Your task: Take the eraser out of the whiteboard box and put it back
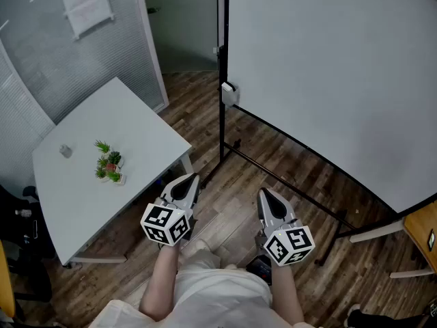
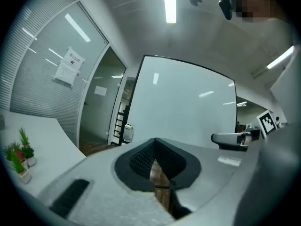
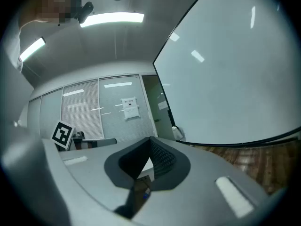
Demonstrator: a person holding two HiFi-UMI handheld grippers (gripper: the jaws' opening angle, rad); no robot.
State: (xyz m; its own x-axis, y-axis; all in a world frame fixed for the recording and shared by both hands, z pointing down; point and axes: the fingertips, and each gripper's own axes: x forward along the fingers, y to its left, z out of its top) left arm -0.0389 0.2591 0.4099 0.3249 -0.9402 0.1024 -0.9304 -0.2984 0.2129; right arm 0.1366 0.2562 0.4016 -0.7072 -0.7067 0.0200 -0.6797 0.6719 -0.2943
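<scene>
A large whiteboard stands on a black frame ahead and to the right. A small white box hangs at its left edge, also seen as the box and the box. No eraser shows from here; the box's inside is hidden. My left gripper and right gripper are held level, side by side over the wooden floor, well short of the box. Both are shut with nothing between the jaws. The left gripper and right gripper point toward the board.
A white table stands at the left with small potted plants and a small grey object. The board's black floor bar crosses ahead of me. A glass wall with blinds lies behind the table. An orange desk corner is at far right.
</scene>
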